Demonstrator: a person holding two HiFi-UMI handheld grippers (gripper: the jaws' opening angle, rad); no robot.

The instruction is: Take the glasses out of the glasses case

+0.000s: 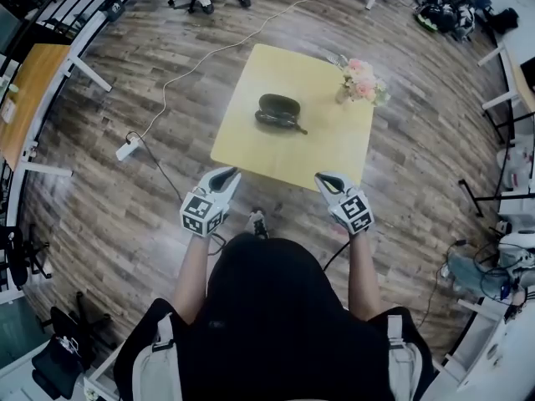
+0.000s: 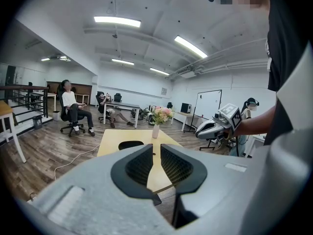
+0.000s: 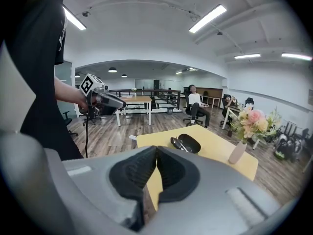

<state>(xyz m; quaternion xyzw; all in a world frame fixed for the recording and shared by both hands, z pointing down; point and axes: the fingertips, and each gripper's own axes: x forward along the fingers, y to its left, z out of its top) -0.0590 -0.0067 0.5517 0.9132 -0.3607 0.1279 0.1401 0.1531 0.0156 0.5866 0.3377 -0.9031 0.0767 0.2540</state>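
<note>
Both of my hand-held grippers were held back at the near edge of the table (image 1: 251, 144), well apart from the work. The left hand-held gripper (image 1: 226, 176) had its jaws a narrow gap apart w/ nothing between them. The right hand-held gripper (image 1: 328, 180) had its jaws closed tip to tip, also empty. The glasses case (image 1: 281, 103) lay near the middle of the table, dark, and it looked open. A second dark shape lay right against its near side, w/ a thin arm sticking out to the right; I took that for the glasses (image 1: 274, 121). So by my read the job was either done or nearly so, since neither hand-held gripper was holding or touching anything. I couldn't tell whether the glasses sat fully on the table or rested in the case's other half, as they were too small and dark in the head view and not much clearer in the right gripper view. In the left gripper view my own jaws hid most of the case. A vase of flowers (image 1: 361, 82) stood at the far right corner, clear of it all.
</note>
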